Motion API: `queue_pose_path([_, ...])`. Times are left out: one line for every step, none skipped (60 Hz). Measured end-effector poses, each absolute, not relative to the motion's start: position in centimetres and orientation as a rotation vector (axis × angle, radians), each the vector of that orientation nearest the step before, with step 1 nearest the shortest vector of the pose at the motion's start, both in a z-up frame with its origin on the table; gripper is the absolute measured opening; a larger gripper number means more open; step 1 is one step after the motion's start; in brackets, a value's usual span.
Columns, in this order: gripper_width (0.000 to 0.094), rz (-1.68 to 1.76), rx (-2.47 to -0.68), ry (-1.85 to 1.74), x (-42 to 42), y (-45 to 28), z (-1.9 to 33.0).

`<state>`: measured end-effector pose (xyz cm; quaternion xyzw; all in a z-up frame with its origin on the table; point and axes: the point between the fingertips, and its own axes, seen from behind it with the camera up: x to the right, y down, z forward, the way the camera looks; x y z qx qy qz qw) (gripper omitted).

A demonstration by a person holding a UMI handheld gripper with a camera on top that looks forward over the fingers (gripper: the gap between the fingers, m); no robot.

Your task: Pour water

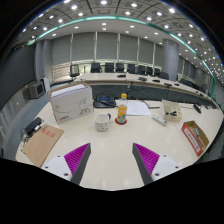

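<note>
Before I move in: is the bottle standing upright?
Upright: the bottle stands on the table beside the cup, beyond the open tongs.

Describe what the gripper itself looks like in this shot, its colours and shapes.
The gripper shows two dark grey, wedge-shaped fingers, tapering toward their tips. Each carries a bright magenta pad with a ribbed, striped texture on its inner face. No cables, markings or sleeve are visible.

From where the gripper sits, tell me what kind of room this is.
Likely a meeting or conference room: a long pale table, a row of black office chairs behind it, and ceiling spotlights. The open gripper hovers short of a bottle and cup.
</note>
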<state>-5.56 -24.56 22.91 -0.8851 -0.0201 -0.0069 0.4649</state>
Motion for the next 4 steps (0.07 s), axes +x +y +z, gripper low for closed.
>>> queue_pose_path([0.0861,-0.019,-2.174,-0.046,-5.48,-24.74,22.94])
queue_pose_path([0.0862,-0.021,-2.172,-0.043,-5.4,-24.87,22.99])
queue_pose_path([0.0861,-0.023,-2.169,-0.041,-5.33,-24.96,23.08])
queue_pose_path([0.086,-0.025,-2.166,-0.041,-5.28,-25.06,23.17])
